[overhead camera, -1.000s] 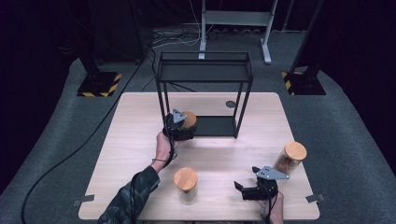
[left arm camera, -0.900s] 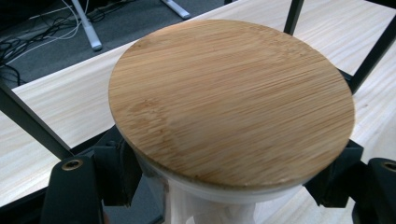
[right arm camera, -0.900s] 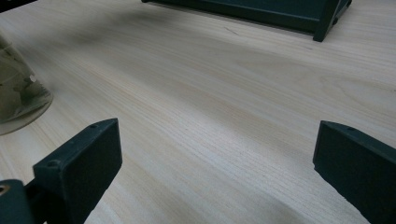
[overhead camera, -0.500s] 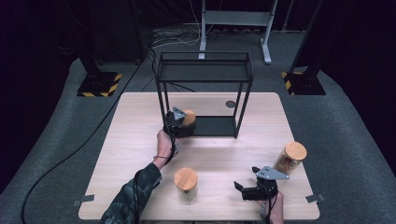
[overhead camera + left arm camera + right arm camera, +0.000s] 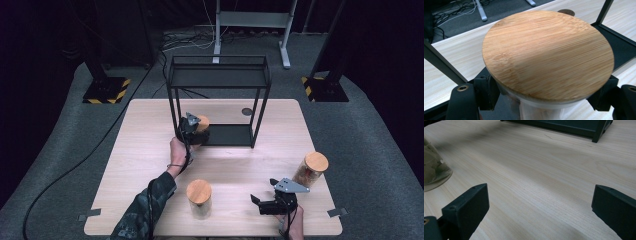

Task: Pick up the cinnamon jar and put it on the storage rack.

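Note:
My left gripper [image 5: 192,131] is shut on a glass jar with a round bamboo lid [image 5: 547,53], its jaws pressed on the glass just under the lid. The held jar [image 5: 201,127] is at the left front corner of the black wire shelf [image 5: 218,90], by its bottom tray. A second bamboo-lidded jar [image 5: 199,198] stands on the table near the front, and a third jar [image 5: 311,169] at the right. My right gripper [image 5: 267,204] rests low near the table's front edge, open, with bare wood between its jaws. The glass base of a jar [image 5: 434,171] sits at the left in the right gripper view.
The light wooden table [image 5: 150,135] carries the shelf at the back centre. A small dark round disc [image 5: 247,111] lies on the table behind the shelf. Black stands with striped feet and cables sit on the grey floor around the table.
The left gripper has carried its jar slightly forward toward the shelf's bottom tray. The right gripper has stayed still.

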`<act>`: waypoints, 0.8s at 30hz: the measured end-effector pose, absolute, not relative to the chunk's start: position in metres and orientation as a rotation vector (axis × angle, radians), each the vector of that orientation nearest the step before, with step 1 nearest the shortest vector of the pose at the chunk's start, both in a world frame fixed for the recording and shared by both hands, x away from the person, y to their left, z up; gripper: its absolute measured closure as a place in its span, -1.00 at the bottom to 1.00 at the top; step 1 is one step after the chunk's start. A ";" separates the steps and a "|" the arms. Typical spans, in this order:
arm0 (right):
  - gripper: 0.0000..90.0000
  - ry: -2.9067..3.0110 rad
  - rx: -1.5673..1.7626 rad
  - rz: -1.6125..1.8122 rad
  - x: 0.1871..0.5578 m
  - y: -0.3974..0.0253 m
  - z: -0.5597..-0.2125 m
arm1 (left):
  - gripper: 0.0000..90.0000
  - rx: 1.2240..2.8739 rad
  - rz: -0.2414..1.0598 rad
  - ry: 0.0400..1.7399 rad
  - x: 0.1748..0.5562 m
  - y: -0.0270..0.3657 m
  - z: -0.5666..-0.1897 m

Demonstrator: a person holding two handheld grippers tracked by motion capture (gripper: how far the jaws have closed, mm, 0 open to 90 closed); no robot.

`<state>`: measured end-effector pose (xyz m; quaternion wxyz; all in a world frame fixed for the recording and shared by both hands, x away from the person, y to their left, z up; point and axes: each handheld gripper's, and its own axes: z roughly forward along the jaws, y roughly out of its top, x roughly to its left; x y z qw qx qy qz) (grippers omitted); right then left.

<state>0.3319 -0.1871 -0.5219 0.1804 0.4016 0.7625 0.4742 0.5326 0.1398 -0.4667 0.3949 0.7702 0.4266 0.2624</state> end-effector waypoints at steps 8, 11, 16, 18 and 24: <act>-0.98 2.154 1.131 1.339 0.332 -0.187 -0.522 | -0.44 1.956 0.675 1.122 0.540 0.140 -0.473; -0.98 2.154 1.131 1.339 0.332 -0.187 -0.522 | -0.44 1.956 0.680 1.131 0.542 0.140 -0.475; -0.98 2.154 1.130 1.339 0.332 -0.187 -0.522 | -0.44 1.957 0.695 1.144 0.545 0.139 -0.477; -0.98 2.153 1.129 1.339 0.331 -0.187 -0.522 | -0.44 1.956 0.695 1.151 0.546 0.138 -0.478; -0.98 2.154 1.128 1.339 0.331 -0.187 -0.522 | -0.44 1.939 0.698 1.171 0.550 0.138 -0.483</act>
